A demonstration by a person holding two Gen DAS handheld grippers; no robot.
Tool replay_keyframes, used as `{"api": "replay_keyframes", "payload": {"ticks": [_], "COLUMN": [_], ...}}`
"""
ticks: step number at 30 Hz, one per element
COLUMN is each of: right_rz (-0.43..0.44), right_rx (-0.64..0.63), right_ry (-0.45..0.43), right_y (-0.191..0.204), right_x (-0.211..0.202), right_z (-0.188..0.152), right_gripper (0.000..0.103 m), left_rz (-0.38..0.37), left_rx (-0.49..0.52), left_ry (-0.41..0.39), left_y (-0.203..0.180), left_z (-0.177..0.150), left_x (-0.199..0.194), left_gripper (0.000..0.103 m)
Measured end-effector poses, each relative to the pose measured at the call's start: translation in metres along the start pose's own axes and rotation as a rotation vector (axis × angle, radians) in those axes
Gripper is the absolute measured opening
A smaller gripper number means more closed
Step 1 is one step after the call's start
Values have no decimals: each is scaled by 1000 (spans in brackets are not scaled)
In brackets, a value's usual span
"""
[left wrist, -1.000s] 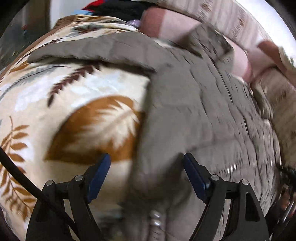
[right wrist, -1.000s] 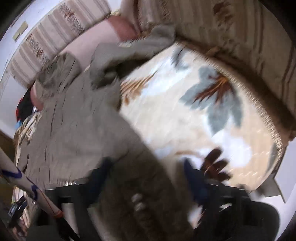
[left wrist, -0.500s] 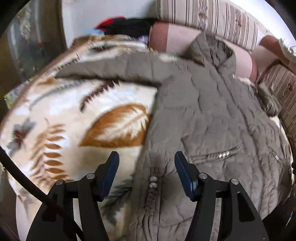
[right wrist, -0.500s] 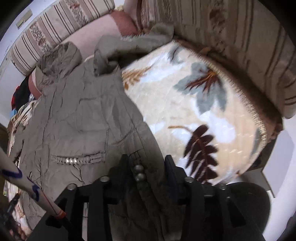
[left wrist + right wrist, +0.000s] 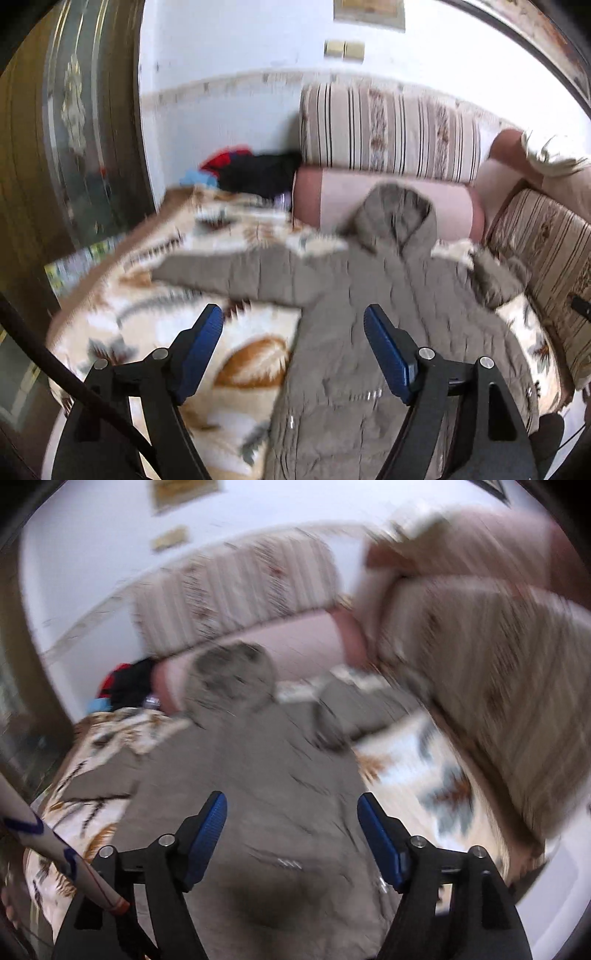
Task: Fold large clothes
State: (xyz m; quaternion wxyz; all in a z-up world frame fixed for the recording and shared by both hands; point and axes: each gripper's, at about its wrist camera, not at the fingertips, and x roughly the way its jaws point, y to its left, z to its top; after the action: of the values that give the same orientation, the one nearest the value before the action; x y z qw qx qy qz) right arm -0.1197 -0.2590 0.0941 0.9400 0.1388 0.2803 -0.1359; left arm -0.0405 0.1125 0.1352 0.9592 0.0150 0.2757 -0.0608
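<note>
Looking from largest to smallest, we see the grey padded coat [image 5: 388, 306] spread flat on the leaf-patterned blanket [image 5: 155, 332], hood toward the striped sofa cushions [image 5: 388, 136]. Its bulk may spring back from any fold, and the sleeve bunched on the coat's right side could get trapped underneath. Our left gripper [image 5: 293, 350] and right gripper [image 5: 291, 829] hover above the coat, fingers spreading, grasping nothing. No containers appear in view.

Left gripper [image 5: 293, 325]: raised, angled downward, jaws opening, nothing between its blue pads. Right gripper [image 5: 291, 812]: likewise raised, tilted downward, jaws opening, empty.
</note>
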Motion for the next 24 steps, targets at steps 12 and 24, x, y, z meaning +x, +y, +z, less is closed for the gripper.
{"api": "replay_keyframes", "payload": {"ticks": [12, 24], "right_rz": [64, -79], "right_rx": [-97, -152], "right_ry": [-122, 120], "right_y": [86, 89], "right_x": [10, 114], "right_z": [73, -27], "right_gripper": [92, 92], "left_rz": [-56, -43], "left_rx": [31, -18], "left_ry": [-21, 223], "left_y": [-43, -47], "left_z": [56, -30], "left_x": [14, 105], "left_gripper": [86, 86]}}
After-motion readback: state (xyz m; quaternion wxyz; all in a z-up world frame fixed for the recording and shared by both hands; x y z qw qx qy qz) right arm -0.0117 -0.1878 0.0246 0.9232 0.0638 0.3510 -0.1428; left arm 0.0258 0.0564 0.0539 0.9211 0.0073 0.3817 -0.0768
